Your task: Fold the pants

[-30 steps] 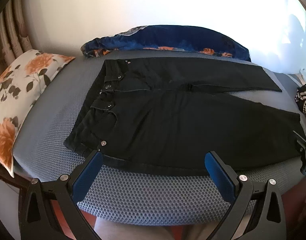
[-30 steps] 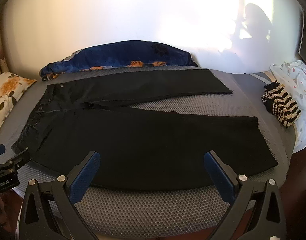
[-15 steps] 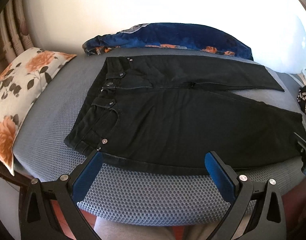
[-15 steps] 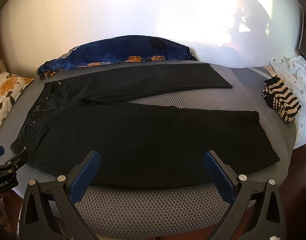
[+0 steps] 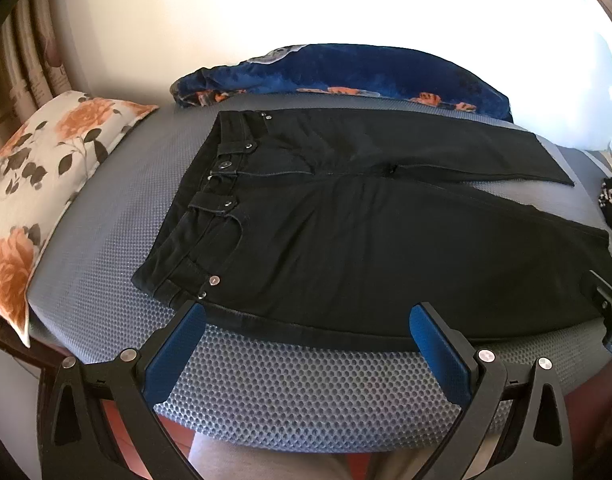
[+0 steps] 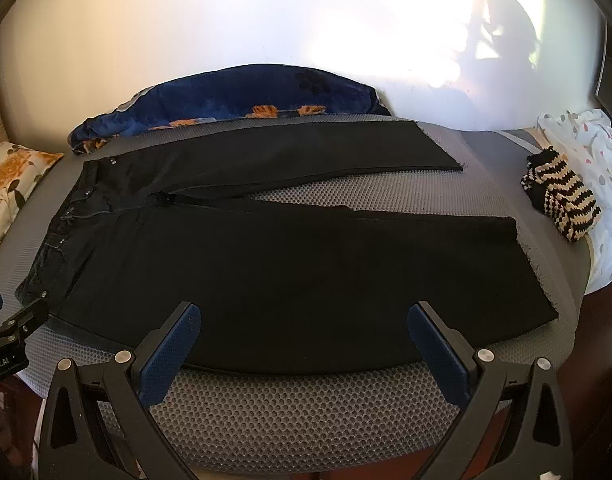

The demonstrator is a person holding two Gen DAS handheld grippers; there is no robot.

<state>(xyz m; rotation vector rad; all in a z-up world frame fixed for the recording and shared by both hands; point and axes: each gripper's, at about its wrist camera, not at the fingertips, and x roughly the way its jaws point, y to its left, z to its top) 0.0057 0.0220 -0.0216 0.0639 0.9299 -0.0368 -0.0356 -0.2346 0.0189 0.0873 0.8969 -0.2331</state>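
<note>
Black pants (image 5: 366,240) lie flat and spread on a grey mesh mattress (image 5: 297,400), waistband to the left, both legs running right and splayed apart. They also show in the right wrist view (image 6: 297,272). My left gripper (image 5: 306,320) is open and empty, hovering at the near edge of the pants close to the waistband corner. My right gripper (image 6: 306,320) is open and empty, hovering at the near edge of the near leg, toward the hem end.
A blue floral blanket (image 5: 346,76) lies bunched along the wall behind the pants. A floral pillow (image 5: 37,184) sits at the left. A striped knit item (image 6: 562,204) and white patterned cloth (image 6: 598,168) lie at the right. The mattress front edge is just below the grippers.
Both grippers have moved slightly forward and down toward the near edge of the pants. The pants have not moved.
</note>
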